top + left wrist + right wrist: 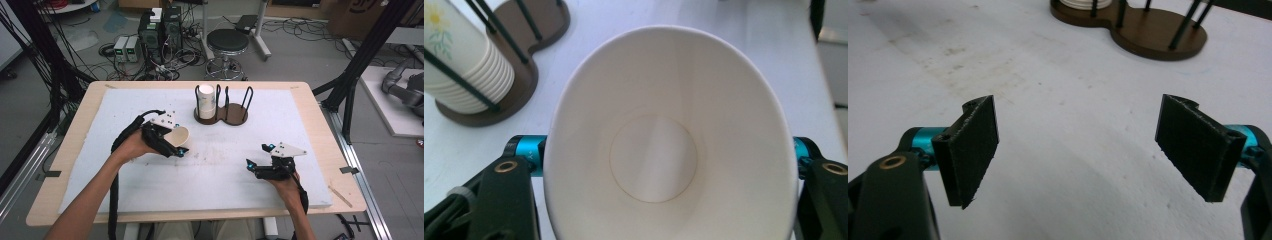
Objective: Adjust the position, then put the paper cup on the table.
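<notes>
My left gripper (172,143) is shut on a white paper cup (178,135), held just above the white mat left of centre. In the left gripper view the cup (659,100) is squeezed into an oval between the jaws, its empty mouth facing the camera. A brown two-slot cup holder (235,116) with black rods stands at the back middle, with a stack of paper cups (205,100) in its left slot. My right gripper (256,167) hovers low at the front right, open, with nothing between its pads (973,150).
A white mat (215,175) covers most of the wooden table (320,125). The holder's right slot (1153,30) holds no cups. Beyond the far edge are a stool (227,42) and computer boxes (160,30) on the floor.
</notes>
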`<state>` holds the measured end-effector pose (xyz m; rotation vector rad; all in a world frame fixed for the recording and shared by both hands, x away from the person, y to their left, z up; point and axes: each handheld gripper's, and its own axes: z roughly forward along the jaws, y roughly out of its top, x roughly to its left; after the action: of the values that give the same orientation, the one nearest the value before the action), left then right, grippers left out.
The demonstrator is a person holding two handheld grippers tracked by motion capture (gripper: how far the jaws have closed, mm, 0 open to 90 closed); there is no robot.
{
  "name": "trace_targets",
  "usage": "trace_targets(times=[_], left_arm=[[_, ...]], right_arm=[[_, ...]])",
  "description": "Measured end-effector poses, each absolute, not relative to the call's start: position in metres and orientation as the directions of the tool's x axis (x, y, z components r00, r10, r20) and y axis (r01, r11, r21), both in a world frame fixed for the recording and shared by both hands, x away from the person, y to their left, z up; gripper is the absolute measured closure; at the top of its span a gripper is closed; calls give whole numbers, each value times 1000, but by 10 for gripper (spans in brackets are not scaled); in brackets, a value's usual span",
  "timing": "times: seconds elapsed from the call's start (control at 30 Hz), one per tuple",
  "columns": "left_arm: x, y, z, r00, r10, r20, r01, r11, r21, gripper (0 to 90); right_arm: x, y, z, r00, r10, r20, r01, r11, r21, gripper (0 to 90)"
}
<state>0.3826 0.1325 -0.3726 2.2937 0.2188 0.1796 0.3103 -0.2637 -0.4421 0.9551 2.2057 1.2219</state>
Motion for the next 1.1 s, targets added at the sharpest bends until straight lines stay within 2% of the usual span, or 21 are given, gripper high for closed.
trace_targets(times=[0.5,1.1], left_arm=[[391,134,-375,970,234,69,123,-713,691,301],[395,131,-375,966,244,82,132,-744,655,302]], right_arm=[[313,-267,-450,-647,762,-27,394,365,844,180],[313,-268,-450,-652,757,-29,383,362,850,180]])
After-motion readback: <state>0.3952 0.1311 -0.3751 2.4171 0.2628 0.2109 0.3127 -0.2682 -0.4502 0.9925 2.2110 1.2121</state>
